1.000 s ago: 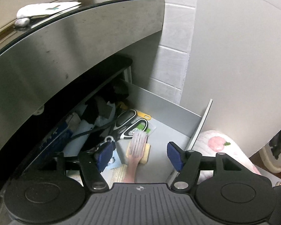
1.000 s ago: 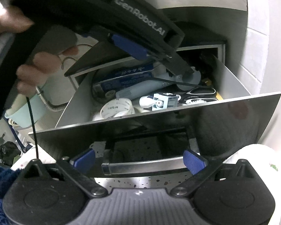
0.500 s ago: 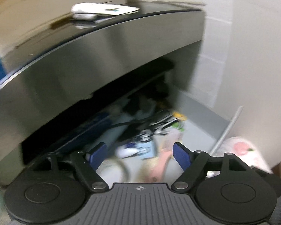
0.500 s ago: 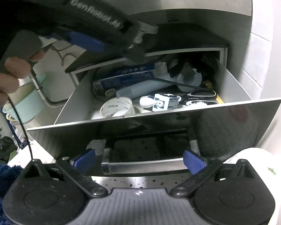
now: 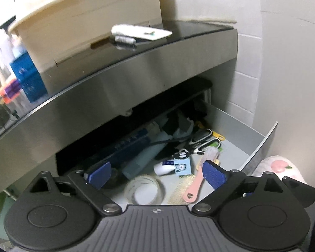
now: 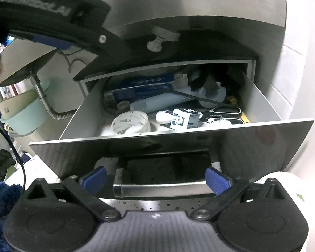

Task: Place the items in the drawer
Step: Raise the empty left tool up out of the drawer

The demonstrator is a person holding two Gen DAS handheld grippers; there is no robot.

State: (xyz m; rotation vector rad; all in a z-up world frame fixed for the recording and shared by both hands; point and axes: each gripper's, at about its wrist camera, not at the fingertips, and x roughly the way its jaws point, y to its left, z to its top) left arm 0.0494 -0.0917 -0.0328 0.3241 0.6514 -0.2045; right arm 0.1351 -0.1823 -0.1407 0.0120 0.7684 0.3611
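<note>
An open drawer [image 6: 260,105] under a steel bench [image 5: 136,77] holds a jumble of household things. In the left wrist view, from left to right: a blue box [image 5: 126,147] at the drawer's left, a roll of clear tape [image 5: 145,191] at lower centre, and a pink brush [image 5: 196,185] lying free on the drawer floor at lower right. The left gripper [image 5: 157,173] hangs above them, its jaws opening wide with nothing held. In the right wrist view, the right gripper [image 6: 155,178] at the bottom of the frame has its jaws spread wide on either side of the drawer handle [image 6: 161,188], not pressing on it.
</note>
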